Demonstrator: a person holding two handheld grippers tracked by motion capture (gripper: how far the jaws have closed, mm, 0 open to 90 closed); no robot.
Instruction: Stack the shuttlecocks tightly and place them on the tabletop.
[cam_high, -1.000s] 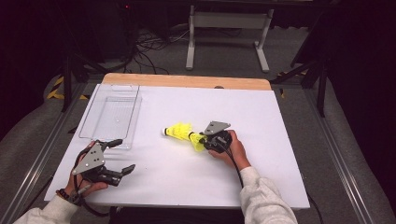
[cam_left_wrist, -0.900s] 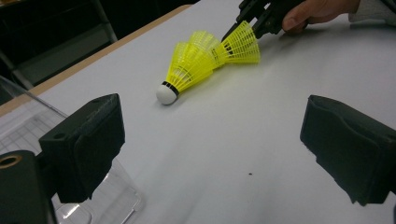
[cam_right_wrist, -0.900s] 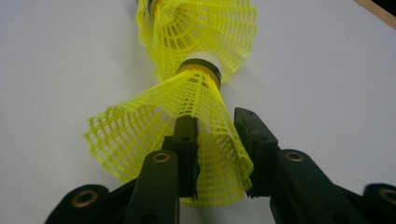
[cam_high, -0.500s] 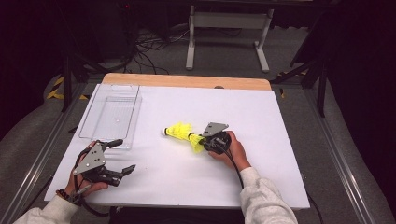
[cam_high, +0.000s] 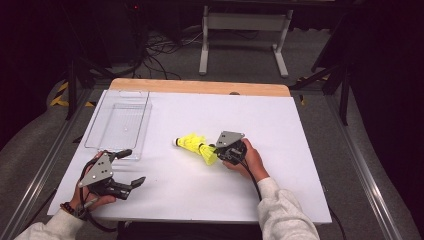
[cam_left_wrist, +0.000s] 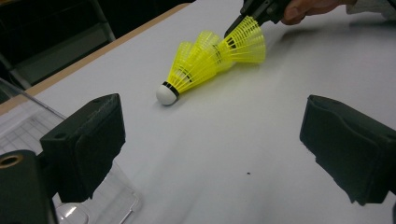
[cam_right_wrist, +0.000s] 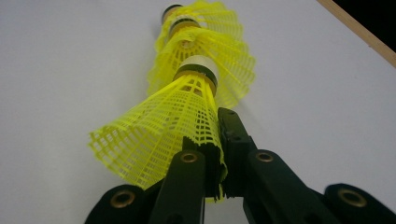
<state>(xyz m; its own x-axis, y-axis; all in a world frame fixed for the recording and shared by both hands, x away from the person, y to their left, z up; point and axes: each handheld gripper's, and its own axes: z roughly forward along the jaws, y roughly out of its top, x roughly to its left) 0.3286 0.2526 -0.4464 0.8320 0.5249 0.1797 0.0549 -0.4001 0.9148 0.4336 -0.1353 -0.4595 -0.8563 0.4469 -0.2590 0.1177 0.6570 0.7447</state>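
While the right gripper (cam_high: 218, 150) pinched the net skirt of the rearmost shuttle in a nested stack of yellow plastic shuttlecocks (cam_right_wrist: 187, 98), the stack lay on the white table top (cam_high: 280, 130) near its middle, cork end twd the clear plastic tray (cam_high: 120, 122). Left gripper (cam_high: 131, 167) sat w/ jaws wide apart & empty, near the tray's front edge.
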